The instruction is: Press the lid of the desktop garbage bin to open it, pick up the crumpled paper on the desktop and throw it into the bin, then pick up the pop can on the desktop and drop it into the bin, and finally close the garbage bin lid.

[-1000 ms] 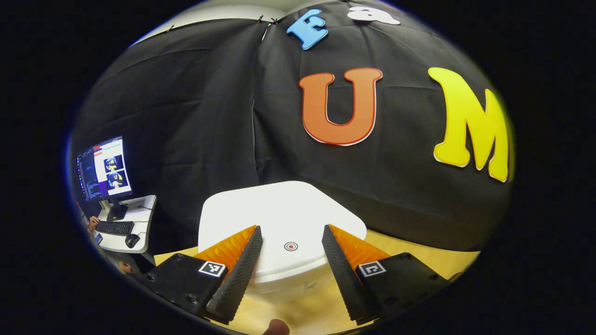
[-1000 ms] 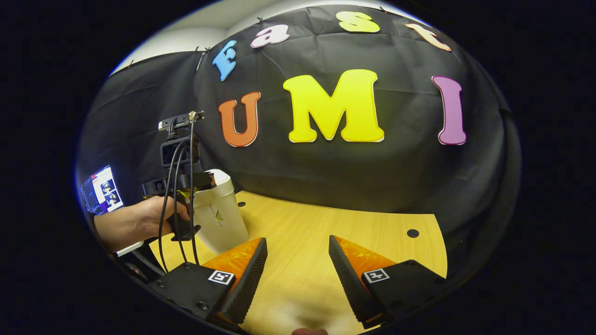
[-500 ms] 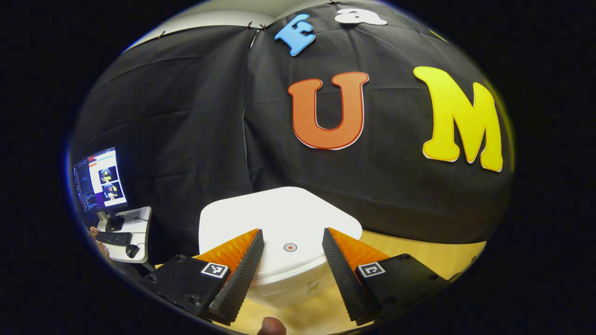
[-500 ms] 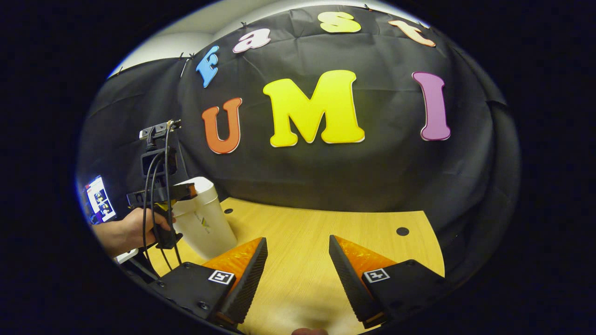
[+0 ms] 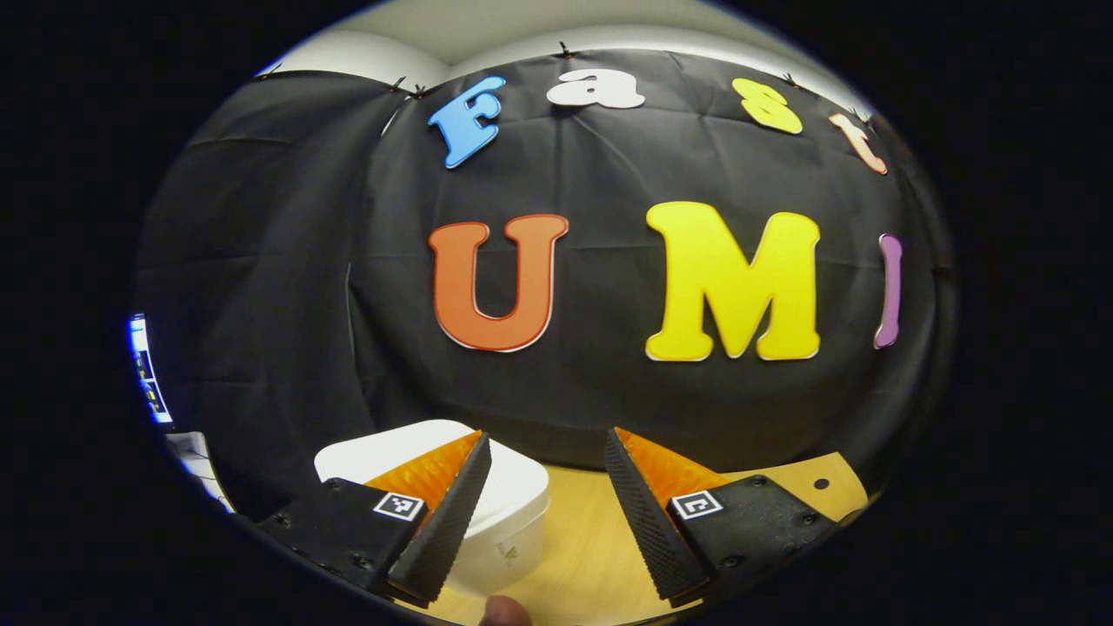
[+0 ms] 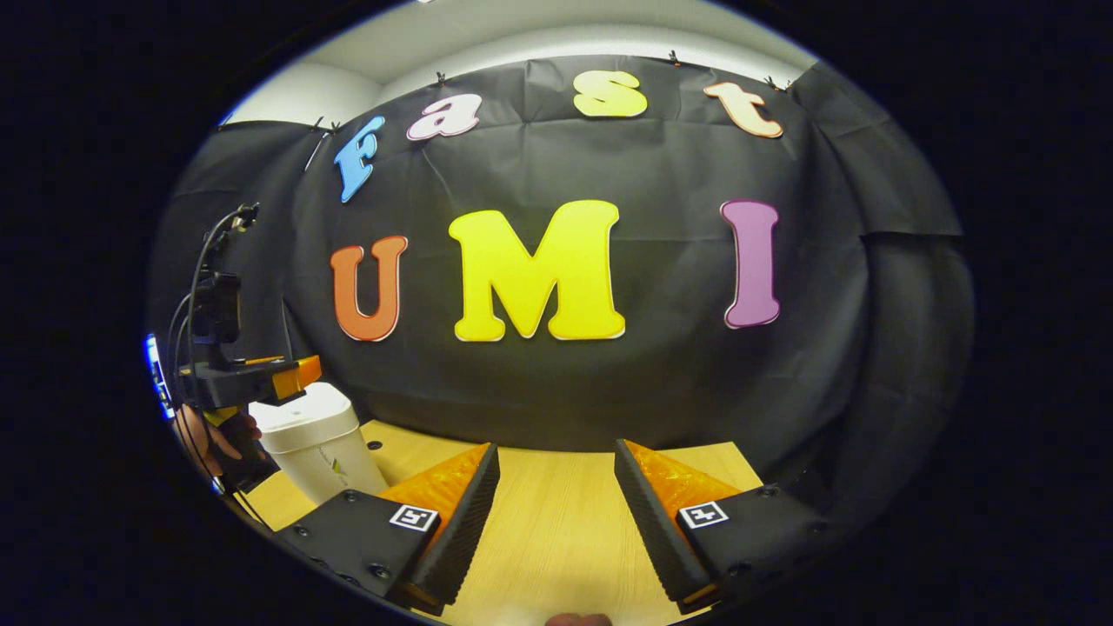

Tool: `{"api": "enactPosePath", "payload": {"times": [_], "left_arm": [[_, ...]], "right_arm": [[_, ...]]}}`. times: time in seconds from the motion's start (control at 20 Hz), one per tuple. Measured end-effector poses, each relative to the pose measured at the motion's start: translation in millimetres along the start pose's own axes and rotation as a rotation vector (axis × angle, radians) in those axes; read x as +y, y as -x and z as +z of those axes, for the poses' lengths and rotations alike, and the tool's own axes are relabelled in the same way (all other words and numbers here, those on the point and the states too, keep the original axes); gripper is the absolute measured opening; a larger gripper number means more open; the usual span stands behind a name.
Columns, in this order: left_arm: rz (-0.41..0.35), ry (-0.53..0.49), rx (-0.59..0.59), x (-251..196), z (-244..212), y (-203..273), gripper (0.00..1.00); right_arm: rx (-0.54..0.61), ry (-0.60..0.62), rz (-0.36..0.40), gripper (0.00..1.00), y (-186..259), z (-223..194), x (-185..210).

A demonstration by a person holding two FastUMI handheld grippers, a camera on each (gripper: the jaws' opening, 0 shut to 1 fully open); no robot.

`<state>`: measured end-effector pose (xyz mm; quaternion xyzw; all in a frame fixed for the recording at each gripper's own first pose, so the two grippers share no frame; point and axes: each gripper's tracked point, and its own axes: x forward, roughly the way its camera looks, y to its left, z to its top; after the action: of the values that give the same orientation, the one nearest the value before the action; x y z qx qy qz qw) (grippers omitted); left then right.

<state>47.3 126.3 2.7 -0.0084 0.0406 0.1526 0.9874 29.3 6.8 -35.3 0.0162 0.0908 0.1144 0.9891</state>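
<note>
White garbage bin point(image 5: 513, 513) (lid point(image 5: 391, 448) down, contents hidden) sits below both spread, empty grippers.

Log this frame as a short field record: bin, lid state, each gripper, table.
bin: white desktop garbage bin at the left end of the wooden table
lid: down
left gripper: open, holds nothing, raised beside the bin; seen in the right gripper view above the lid, a hand holding it
right gripper: open, holds nothing, above bare tabletop
</note>
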Motion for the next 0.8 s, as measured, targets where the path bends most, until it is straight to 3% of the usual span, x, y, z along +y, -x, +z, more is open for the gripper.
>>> {"api": "enactPosePath", "payload": {"times": [0.3,0.8], "left_arm": [[-0.161,-0.002,-0.068,-41.2,25.3,41.5,0.91],[-0.238,-0.024,-0.112,-67.5,18.8,85.8,0.95]], "right_arm": [[-0.1,0.055,-0.049,0.85,15.8,31.4,19.2],[-0.139,0.073,-0.108,0.85,24.2,38.9,33.3]]}}
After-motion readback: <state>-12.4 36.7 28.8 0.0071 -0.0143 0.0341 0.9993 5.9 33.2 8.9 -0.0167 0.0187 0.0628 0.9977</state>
